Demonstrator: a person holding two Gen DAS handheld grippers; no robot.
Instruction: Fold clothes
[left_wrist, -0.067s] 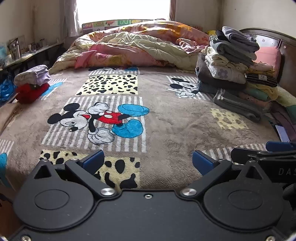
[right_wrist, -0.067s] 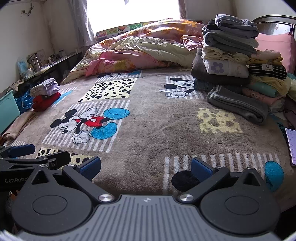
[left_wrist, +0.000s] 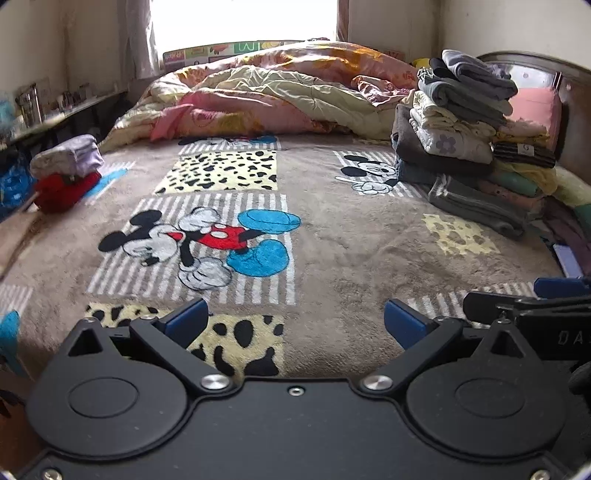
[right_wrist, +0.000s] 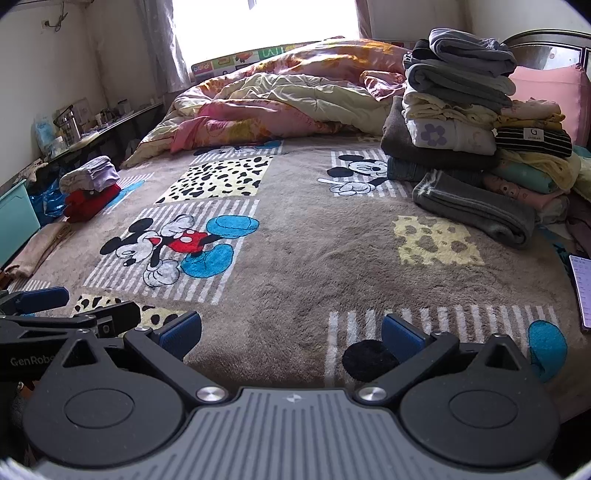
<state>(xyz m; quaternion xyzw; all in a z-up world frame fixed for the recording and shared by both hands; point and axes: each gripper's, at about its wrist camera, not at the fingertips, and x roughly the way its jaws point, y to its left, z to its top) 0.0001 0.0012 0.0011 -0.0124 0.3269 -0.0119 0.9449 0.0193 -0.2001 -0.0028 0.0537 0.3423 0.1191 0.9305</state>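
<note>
Grey, cream and striped folded clothes form a tall pile (left_wrist: 461, 122) (right_wrist: 458, 99) at the far right of the bed, in front of a dark headboard (left_wrist: 535, 70). At the pile's near foot lies a folded grey garment (left_wrist: 476, 206) (right_wrist: 476, 210), resting on the blanket. Far left, a smaller stack: a folded lilac piece (left_wrist: 68, 155) (right_wrist: 90, 173) sitting on top of a folded red one (left_wrist: 64, 190) (right_wrist: 90, 201).

Left gripper (left_wrist: 295, 323): blue-padded fingers spread wide, nothing between them, hovering over the near edge of the bed. Right gripper (right_wrist: 291, 332): fingers likewise spread wide, empty, also over the near edge. Each gripper shows at the edge of the other's view; the two are side by side, apart.

Brown fleece blanket (left_wrist: 351, 240) (right_wrist: 295, 258) covers the bed, printed with a Mickey Mouse figure (left_wrist: 199, 243) (right_wrist: 170, 247) left of centre, a second Mickey head (left_wrist: 369, 173) (right_wrist: 358, 173) near the tall pile, and spotted yellow panels. No loose garment lies on the middle of the blanket.

Crumpled pink and cream quilt (left_wrist: 266, 99) (right_wrist: 280, 99) is heaped along the far side under a bright window (left_wrist: 243, 18). Pink pillow (right_wrist: 550, 88) leans behind the tall pile. Phone (right_wrist: 581, 291) with its screen lit lies at the right edge of the blanket. Cluttered side table (right_wrist: 92, 125) stands against the left wall; what is on it is too small to tell.
</note>
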